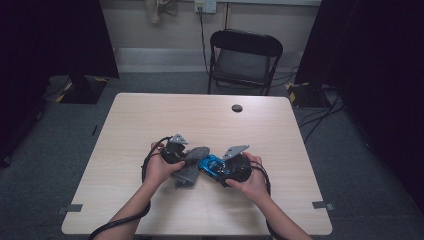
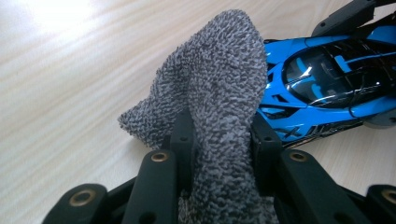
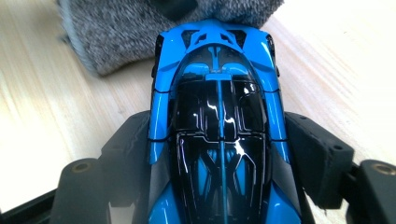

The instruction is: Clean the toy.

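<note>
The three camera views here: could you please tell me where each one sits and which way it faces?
High view: fixed above the person's side, looking forward and down on the table; forearms and both hands enter from below.
Left gripper view: rides on the left gripper, looking along its jaws, shut on a grey cloth.
Right gripper view: rides on the right gripper, looking along its jaws, clamped on a blue toy car.
Shared: both gripper views show cloth, car and tabletop.

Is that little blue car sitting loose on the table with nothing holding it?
No, the right tool grips the blue car, its black jaws pressed against both of the car's sides.
</note>
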Demonstrator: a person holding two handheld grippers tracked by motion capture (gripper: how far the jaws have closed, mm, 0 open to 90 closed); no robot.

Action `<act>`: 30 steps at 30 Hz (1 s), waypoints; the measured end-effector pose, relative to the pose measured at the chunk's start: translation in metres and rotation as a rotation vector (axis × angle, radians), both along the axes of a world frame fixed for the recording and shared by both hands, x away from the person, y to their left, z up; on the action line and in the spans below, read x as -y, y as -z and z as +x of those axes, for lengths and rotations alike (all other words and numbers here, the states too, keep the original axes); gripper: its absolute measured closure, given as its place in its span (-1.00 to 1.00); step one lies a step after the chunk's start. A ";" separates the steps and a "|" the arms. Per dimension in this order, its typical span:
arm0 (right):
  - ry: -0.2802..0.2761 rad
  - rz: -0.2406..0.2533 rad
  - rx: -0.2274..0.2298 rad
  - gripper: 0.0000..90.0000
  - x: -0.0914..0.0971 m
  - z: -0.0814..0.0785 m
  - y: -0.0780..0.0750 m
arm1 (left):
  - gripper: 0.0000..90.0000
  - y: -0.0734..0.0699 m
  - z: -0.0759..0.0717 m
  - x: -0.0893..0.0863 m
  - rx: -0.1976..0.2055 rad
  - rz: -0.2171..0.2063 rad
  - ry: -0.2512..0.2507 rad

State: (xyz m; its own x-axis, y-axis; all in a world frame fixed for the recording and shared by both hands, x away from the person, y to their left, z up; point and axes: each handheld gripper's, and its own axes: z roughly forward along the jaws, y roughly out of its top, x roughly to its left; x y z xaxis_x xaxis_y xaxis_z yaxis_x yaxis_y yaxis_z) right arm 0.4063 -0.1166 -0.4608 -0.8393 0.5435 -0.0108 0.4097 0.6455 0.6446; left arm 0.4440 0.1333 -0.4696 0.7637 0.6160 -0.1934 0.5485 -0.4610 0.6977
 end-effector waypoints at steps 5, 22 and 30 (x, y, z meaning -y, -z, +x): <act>0.029 0.000 -0.014 -0.37 -0.002 0.003 0.007 | 0.53 0.006 -0.003 -0.003 -0.027 -0.021 -0.001; -0.001 0.032 0.009 -0.38 -0.003 -0.007 0.004 | 0.52 0.000 0.012 -0.010 -0.021 -0.022 -0.095; 0.003 0.027 0.019 -0.38 -0.003 -0.005 0.003 | 0.52 0.001 0.011 0.008 -0.033 -0.003 -0.023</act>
